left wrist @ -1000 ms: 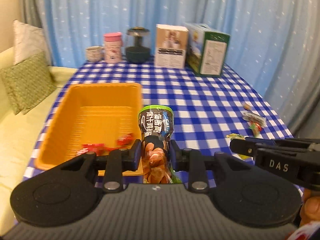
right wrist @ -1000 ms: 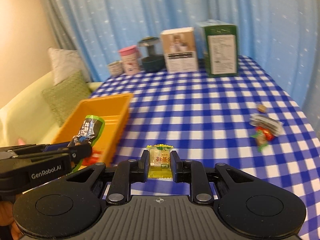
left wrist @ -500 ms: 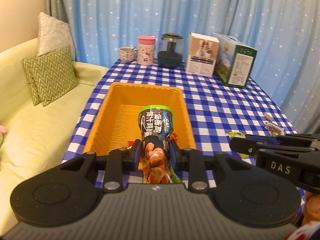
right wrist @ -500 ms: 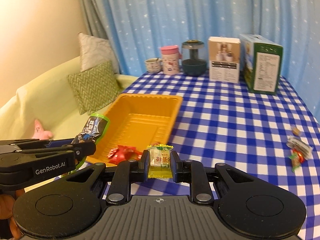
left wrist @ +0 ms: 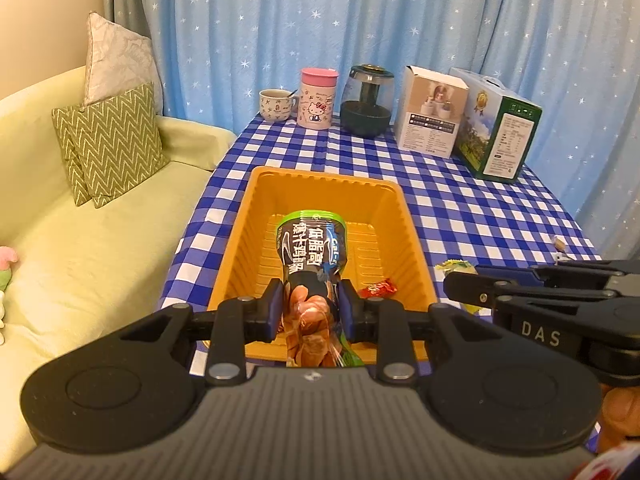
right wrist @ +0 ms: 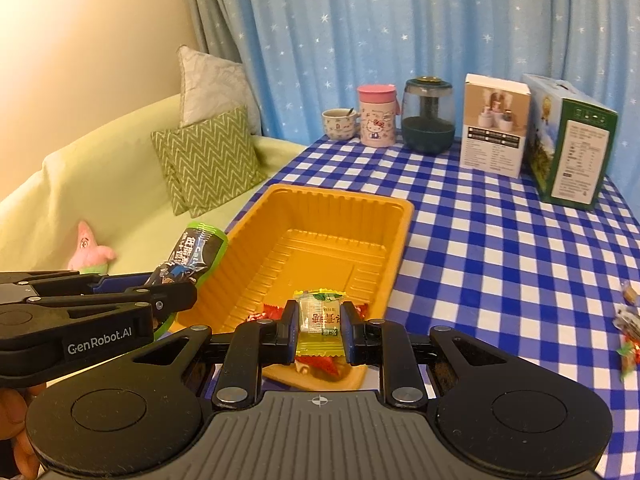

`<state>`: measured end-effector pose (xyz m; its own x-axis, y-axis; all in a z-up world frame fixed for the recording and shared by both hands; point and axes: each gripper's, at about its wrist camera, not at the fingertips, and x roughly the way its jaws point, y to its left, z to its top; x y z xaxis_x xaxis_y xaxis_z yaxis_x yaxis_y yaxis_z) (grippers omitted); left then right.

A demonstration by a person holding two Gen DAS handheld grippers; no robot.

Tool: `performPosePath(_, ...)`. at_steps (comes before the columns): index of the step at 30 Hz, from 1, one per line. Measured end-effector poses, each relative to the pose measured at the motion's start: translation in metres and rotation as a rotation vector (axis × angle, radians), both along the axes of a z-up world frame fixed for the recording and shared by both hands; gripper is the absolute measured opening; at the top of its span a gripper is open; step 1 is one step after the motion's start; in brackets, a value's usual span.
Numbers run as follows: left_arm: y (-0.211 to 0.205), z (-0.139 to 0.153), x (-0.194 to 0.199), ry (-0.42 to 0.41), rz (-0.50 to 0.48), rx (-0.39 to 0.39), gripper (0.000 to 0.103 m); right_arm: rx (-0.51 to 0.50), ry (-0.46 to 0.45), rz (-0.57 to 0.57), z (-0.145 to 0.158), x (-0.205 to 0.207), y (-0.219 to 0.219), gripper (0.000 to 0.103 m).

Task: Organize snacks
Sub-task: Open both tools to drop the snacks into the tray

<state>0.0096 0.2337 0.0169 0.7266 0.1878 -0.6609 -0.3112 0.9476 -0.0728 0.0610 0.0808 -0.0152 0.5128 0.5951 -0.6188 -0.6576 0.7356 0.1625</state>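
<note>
Landmark: the orange tray (left wrist: 404, 216) is set on the blue-checked counter (left wrist: 472, 208), toward its sofa-side edge.
Left gripper (left wrist: 310, 310): its fingers are clenched on a dark snack pouch with a green rim (left wrist: 312, 252), which is held above the near half of the tray.
Right gripper (right wrist: 318, 328): its fingers are clenched on a small yellow-green candy packet (right wrist: 319, 316), which is held over the near end of the tray.
Tray contents: red-wrapped sweets (right wrist: 320, 362) are seen at the near end of the tray; the remainder of the tray floor is bare.
Loose snacks: a few wrapped pieces (right wrist: 626, 332) are left on the counter, well to the right of the tray.
Beyond the tray: a mug (left wrist: 276, 105), a pink tumbler (left wrist: 318, 98), a dark jar (left wrist: 369, 101), a white box (left wrist: 432, 110) and a green box (left wrist: 498, 124) are lined up at the counter's far edge.
Left of the tray: a sofa (left wrist: 100, 248) with cushions is seen.
</note>
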Motion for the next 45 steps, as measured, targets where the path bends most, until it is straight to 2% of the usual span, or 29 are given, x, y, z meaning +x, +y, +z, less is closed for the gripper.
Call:
performPosePath(16, 0.048, -0.036, 0.048, 0.057, 0.007, -0.014, 0.026, -0.023, 0.038, 0.003, -0.031, 0.051, 0.044, 0.022)
performPosePath(25, 0.052, -0.052, 0.064, 0.075, -0.009, -0.026, 0.026, -0.027, 0.058, -0.002, -0.041, 0.066, 0.051, 0.022)
performPosePath(26, 0.052, -0.055, 0.066, 0.081, -0.014, -0.028, 0.027, -0.027, 0.060, -0.003, -0.042, 0.067, 0.051, 0.022)
performPosePath(27, 0.053, -0.056, 0.067, 0.084, -0.017, -0.025, 0.032, -0.027, 0.063, -0.004, -0.043, 0.068, 0.051, 0.022)
performPosePath(28, 0.053, -0.058, 0.067, 0.088, -0.015, -0.016, 0.035, -0.026, 0.064, -0.003, -0.043, 0.068, 0.052, 0.022)
performPosePath(45, 0.048, -0.049, 0.039, 0.073, 0.017, -0.008, 0.037, -0.004, 0.067, 0.003, -0.039, 0.058, 0.054, 0.022)
